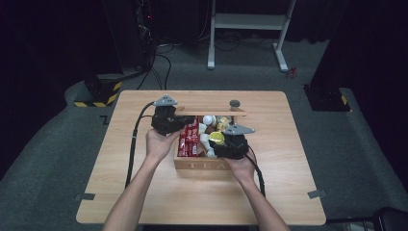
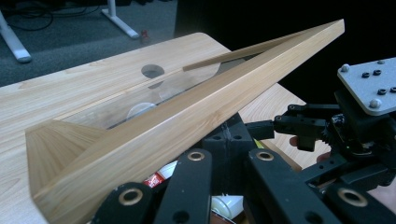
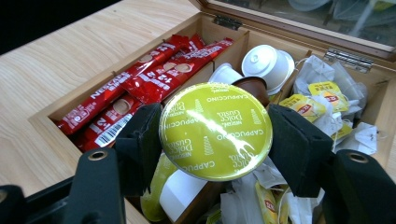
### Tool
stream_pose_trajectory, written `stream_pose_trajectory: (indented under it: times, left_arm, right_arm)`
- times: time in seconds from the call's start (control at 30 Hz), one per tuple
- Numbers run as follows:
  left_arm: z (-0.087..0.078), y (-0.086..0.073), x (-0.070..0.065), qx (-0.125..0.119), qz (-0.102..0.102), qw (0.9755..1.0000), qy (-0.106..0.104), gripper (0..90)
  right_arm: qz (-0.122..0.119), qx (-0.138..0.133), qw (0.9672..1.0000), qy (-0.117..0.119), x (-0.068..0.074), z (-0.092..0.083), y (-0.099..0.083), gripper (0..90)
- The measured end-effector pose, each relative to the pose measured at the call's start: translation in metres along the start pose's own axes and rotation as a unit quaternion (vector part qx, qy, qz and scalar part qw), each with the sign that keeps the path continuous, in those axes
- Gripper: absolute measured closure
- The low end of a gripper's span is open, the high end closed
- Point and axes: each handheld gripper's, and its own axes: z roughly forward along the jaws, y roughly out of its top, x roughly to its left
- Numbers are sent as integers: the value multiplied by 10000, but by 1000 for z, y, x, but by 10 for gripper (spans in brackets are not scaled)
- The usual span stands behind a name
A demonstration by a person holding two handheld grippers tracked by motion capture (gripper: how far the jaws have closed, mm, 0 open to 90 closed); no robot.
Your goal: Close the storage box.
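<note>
Right gripper view: the right tongs (image 3: 215,140) are clamped on a cappuccino capsule (image 3: 215,131), pads pressing its sides, yellow-green foil lid facing the camera. The capsule hangs just above the wooden tea box (image 3: 44,119), over the middle compartment with the white capsules (image 3: 267,63); red coffee sticks (image 3: 140,79) lie in the compartment to one side, tea bags (image 3: 327,100) in the other.

High view: the left tongs (image 1: 179,122) sit at the box's left rear, by the raised glass lid (image 1: 214,112). Left gripper view: the lid's wooden frame crosses just above the jaws, which are fully closed; a grip on the lid cannot be confirmed.

Risks, judged:
- Capsule is round and tapered; the grip sits near its rim, so a tilt could let it slip back into the box.
- If the left tongs shift, the lid may fall onto the right tongs.
- Loose tea bags could snag.
</note>
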Motion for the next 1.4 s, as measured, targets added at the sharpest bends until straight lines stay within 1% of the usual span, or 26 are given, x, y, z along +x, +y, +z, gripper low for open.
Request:
stream_pose_trajectory:
  times: [0.13, 0.23, 0.27, 0.3, 0.33, 0.5, 0.57, 0.6, 0.63, 0.7, 0.77, 0.83, 0.9, 0.97, 1.07, 1.13, 1.2, 1.3, 1.37, 1.4]
  left_arm:
    - [-1, 0, -1, 23, -41, 10000, 21, 900]
    - [-1, 0, -1, 23, -3, 10000, 34, 900]
    - [-1, 0, 0, 11, 49, 10000, 58, 900]
    - [0, -1, -1, -4, 72, 9999, 89, 900]
    - [0, -1, -2, 1, 113, 9998, 132, 900]
    - [0, -1, -2, 91, 131, 9998, 145, 900]
    - [0, -1, -2, 85, 127, 9998, 149, 900]
    - [0, 0, -2, 64, 85, 9998, 141, 900]
    - [0, 0, -2, 67, 86, 9998, 148, 900]
    - [1, 0, -2, 47, 26, 9999, 99, 900]
    - [1, 1, -2, 56, 93, 9999, 110, 900]
    - [1, 0, -2, -3, 145, 9998, 121, 900]
    - [2, -1, -3, -4, 169, 9998, 125, 900]
    - [2, -2, -3, 52, 204, 9997, 136, 900]
    - [1, -3, -3, 0, 143, 9999, 90, 900]
    - [1, -3, -2, -44, 105, 9999, 40, 900]
    - [1, -4, -2, -68, 143, 9999, 42, 900]
    - [1, -6, -3, -99, 206, 9997, 57, 900]
    - [1, -8, -3, -108, 154, 9998, 58, 900]
    - [1, -8, -4, -89, 135, 9999, 53, 900]
  right_arm:
    - [22, -22, 10000, 44, -1, -3, 0, 378]
    - [-25, -43, 10000, 13, -3, -7, 0, 379]
    - [-8, -68, 10000, 1, -5, -9, 0, 378]
    - [-41, -91, 9999, -16, -7, -11, -1, 379]
    - [1, -104, 9999, -39, -8, -13, -2, 379]
    - [118, -206, 9996, -121, -21, -23, -6, 379]
    - [87, -236, 9996, -126, -24, -27, -7, 379]
    - [70, -240, 9996, -144, -26, -28, -6, 379]
    - [90, -241, 9995, -176, -28, -31, -5, 379]
    - [91, -290, 9994, -164, -31, -36, -4, 379]
    - [62, -317, 9992, -241, -34, -43, -2, 379]
    - [68, -377, 9990, -249, -38, -48, -2, 379]
    - [74, -344, 9989, -302, -43, -50, -1, 378]
    - [136, -335, 9989, -284, -47, -52, -2, 378]
    - [143, -322, 9989, -317, -50, -55, -4, 379]
    - [150, -240, 9990, -345, -51, -56, -6, 379]
    - [107, -218, 9990, -369, -53, -58, -7, 379]
    - [89, -254, 9992, -288, -58, -62, -9, 379]
    - [138, -274, 9993, -235, -62, -63, -10, 379]
    - [189, -228, 9993, -236, -64, -64, -12, 380]
